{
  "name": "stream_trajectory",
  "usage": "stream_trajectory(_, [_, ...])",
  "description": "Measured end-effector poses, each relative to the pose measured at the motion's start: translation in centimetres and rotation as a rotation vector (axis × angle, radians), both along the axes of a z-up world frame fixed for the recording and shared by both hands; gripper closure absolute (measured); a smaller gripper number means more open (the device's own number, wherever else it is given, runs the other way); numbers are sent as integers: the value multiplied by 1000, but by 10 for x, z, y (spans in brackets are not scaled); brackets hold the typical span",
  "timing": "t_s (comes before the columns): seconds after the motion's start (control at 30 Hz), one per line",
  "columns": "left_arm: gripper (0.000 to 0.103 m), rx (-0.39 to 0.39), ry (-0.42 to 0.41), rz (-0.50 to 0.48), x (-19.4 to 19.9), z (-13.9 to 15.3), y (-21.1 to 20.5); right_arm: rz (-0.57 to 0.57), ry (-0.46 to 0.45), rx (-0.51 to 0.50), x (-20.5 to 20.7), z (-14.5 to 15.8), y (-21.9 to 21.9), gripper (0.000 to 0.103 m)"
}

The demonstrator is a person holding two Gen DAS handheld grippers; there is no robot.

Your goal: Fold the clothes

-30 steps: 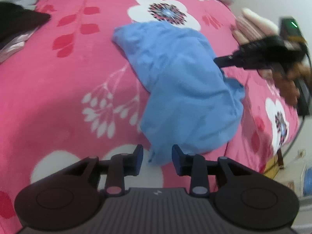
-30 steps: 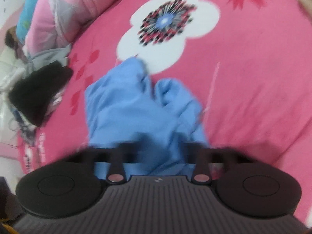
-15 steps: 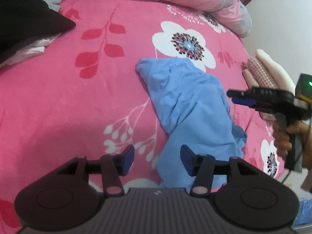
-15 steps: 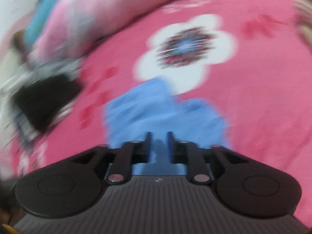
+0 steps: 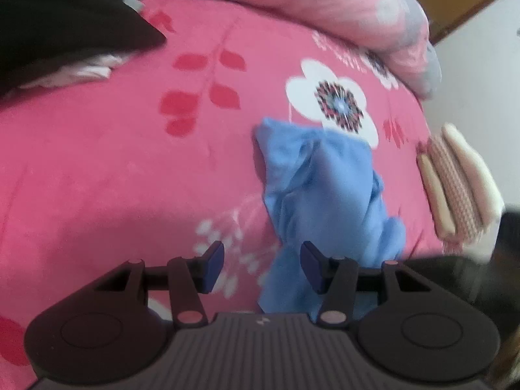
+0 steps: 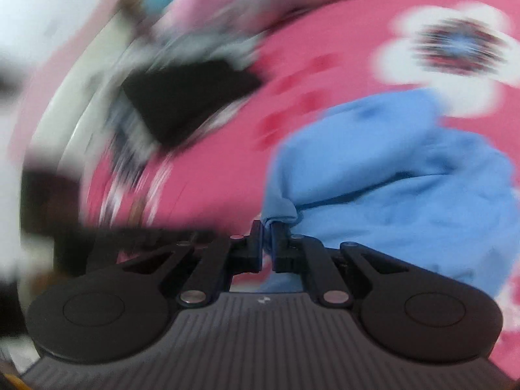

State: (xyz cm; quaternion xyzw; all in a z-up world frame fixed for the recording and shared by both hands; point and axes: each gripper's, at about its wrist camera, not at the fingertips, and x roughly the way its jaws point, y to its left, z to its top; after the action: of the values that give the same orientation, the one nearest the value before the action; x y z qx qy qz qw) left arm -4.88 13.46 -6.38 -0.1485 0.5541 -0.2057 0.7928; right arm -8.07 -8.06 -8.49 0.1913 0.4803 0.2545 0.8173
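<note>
A crumpled blue garment [image 5: 325,201] is seen right of centre in the left wrist view, lying on a pink blanket [image 5: 113,169] printed with white flowers and red leaves. Its long axis runs from the upper middle of the frame, where one end touches a white flower, down to the lower middle, where the other end passes behind the gripper body. In the right wrist view the same garment [image 6: 390,169] fills the right half, bunched into soft rounded folds.

The left gripper [image 5: 261,268] is held with its jaws parted; blue pads are visible, and cloth is seen between and below them, but no pressing on it can be made out. The right gripper [image 6: 266,237] is closed on a small pinched fold at the garment's edge. Its jaws have just been closing, with cloth between them.

Compared with half a second ago, the right gripper is no longer seen at the right edge of the left view; only a dark blur remains there. The right view is now heavily smeared, and the garment has shifted from centre to right.

The garment looks thin, soft and matt; the blanket looks fleecy. A black cloth [image 5: 65,22] lies at the upper left, and striped rolled fabric [image 5: 455,188] at the right.
</note>
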Motion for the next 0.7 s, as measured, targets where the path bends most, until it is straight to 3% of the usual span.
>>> stream_trajectory(0.17, [50,41,2,-3,5,-2,3,323,-9,-150,-26,-14,82,94])
stream_trajectory(0.2, [50,48,1,-17,3,-4,0,361,-9,-171,-32,-15,89,89])
stream_trajectory(0.23, [49,55,0,-31,2,-6,-3,380,-11,-183,-37,-14,91,76])
stream_trajectory(0.3, [49,66,-5,-68,-1,-11,-14,374,-14,-170,-41,-7,81,62])
stream_trajectory(0.43, [44,103,-17,-106,-1,-22,-31,214,-13,-105,-33,14,20,57])
stream_trajectory(0.53, [44,167,-21,-112,3,-30,-41,-28,-18,-132,-16,21,-39,53])
stream_trajectory(0.6, [44,216,-19,-102,10,-37,-45,-191,4,-178,-1,12,-74,51])
stream_trajectory(0.7, [44,258,-13,-94,20,-48,-50,-326,66,-168,22,-19,-112,44])
